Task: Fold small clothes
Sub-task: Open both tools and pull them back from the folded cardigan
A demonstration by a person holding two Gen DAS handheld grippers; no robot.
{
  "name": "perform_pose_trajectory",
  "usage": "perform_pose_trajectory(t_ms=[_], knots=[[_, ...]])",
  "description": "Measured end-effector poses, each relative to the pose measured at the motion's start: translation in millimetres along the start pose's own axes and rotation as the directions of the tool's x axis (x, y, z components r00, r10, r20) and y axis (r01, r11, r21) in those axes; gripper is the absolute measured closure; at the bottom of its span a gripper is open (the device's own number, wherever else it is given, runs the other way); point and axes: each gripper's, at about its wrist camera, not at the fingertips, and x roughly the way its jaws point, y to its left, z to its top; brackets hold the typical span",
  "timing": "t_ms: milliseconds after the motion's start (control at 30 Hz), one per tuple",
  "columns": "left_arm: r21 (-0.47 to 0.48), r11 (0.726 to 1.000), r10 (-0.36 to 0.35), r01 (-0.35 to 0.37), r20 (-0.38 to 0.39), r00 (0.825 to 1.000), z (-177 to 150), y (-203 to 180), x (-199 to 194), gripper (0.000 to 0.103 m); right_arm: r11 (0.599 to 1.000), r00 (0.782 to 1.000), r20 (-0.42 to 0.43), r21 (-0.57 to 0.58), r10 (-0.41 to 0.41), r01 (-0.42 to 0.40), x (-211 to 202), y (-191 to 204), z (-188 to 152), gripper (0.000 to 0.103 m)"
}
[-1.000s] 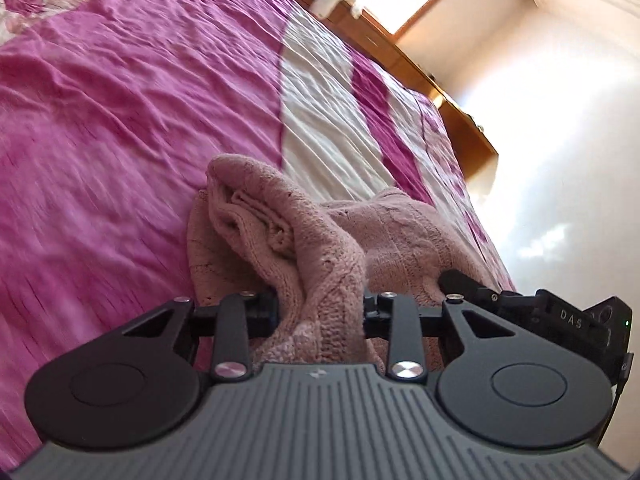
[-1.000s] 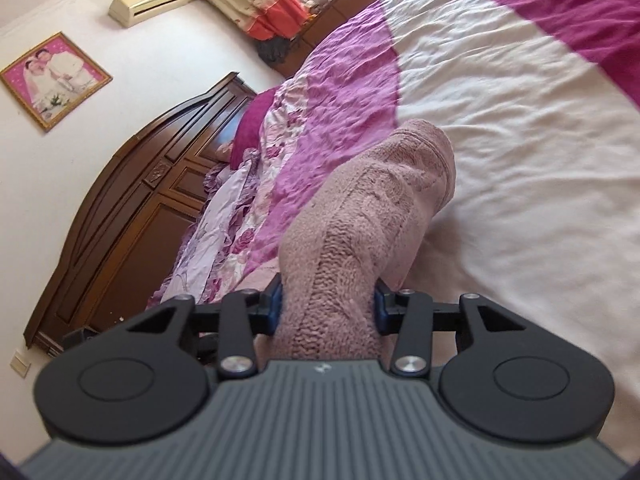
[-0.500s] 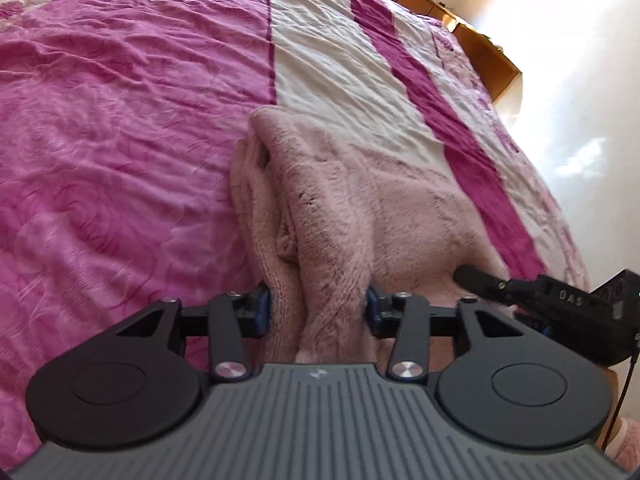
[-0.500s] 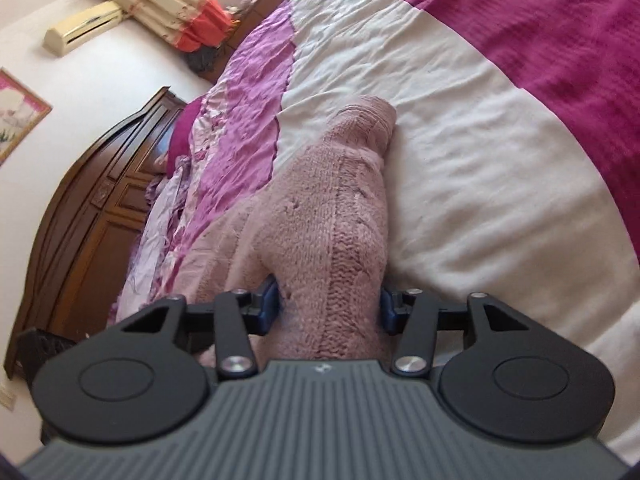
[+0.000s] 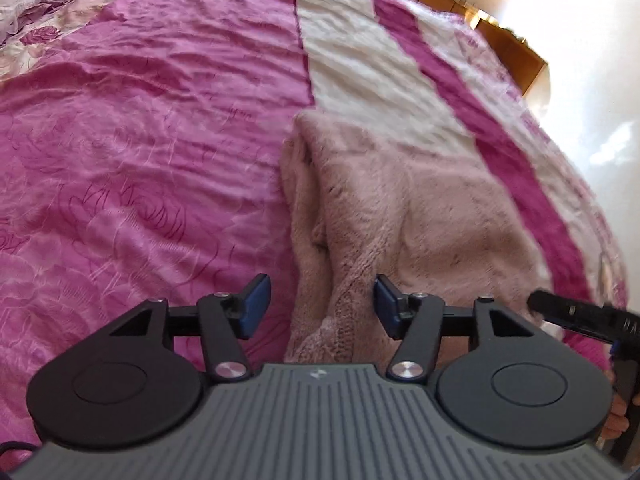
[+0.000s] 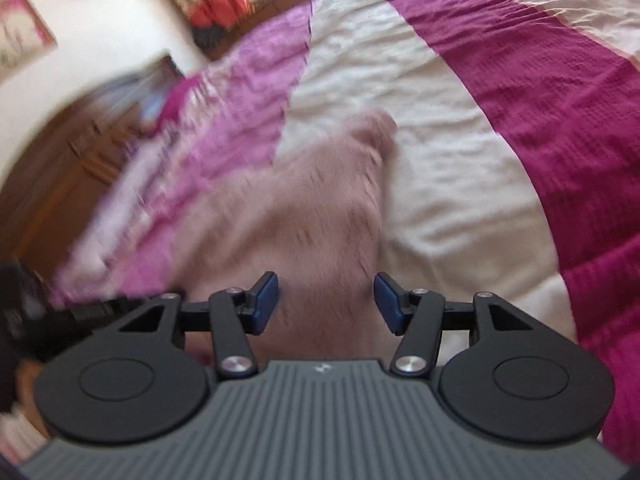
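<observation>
A: What is the left wrist view showing?
B: The left gripper (image 5: 319, 306) is standing with jaws apart, hovering over the near edge of the sweater (image 5: 404, 216), which is lying on the bedspread (image 5: 152, 128).
A: And the right wrist view?
B: It is blurring. The right gripper (image 6: 327, 303) is gaping too, gripping nothing; the sweater (image 6: 312, 216) is lying just beyond, across the bedspread (image 6: 448, 168).

Pink-and-cream striped bedspread (image 5: 160, 140), dark wooden headboard (image 6: 60, 160), white wall (image 6: 120, 20), framed picture (image 6: 20, 32), sunlit
</observation>
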Motion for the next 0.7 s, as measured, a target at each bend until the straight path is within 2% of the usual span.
perform_pose_trajectory(t_ms=[67,233,500,533,567,633,700], knots=[[0.003,0.999,0.044,-0.044,-0.024,0.999,-2,2,6,0.031,0.995,0.996,-0.025,-0.055,-0.080,0.079,10,-1,-9,0.046],[-0.016,0.999,0.042,-0.043,-0.011,0.999,-4,6,3,0.030,0.996,0.997,-0.007,-0.051,-0.078,0.077,10,-5,-17,0.045],[0.065,0.991,0.117,-0.116,-0.010,0.993,-15,-16,-19,0.028,0.993,0.995,0.041,-0.076,-0.089,0.092,-11,8,-23,0.045],[0.074,0.989,0.127,-0.126,-0.010,0.992,-18,-19,-21,0.028,0.992,0.994,0.047,-0.083,-0.096,0.099,-14,11,-24,0.042],[0.081,0.988,0.137,-0.135,-0.014,0.991,-22,-24,-23,0.026,0.991,0.994,0.052,-0.089,-0.100,0.104,-15,14,-26,0.040],[0.090,0.986,0.142,-0.140,-0.021,0.990,-29,-31,-25,0.015,0.988,0.992,0.068,-0.105,-0.108,0.115,-20,20,-31,0.030],[0.107,0.981,0.164,-0.161,-0.015,0.986,-40,-42,-26,0.011,0.985,0.990,0.080,-0.122,-0.115,0.124,-22,26,-38,0.030]])
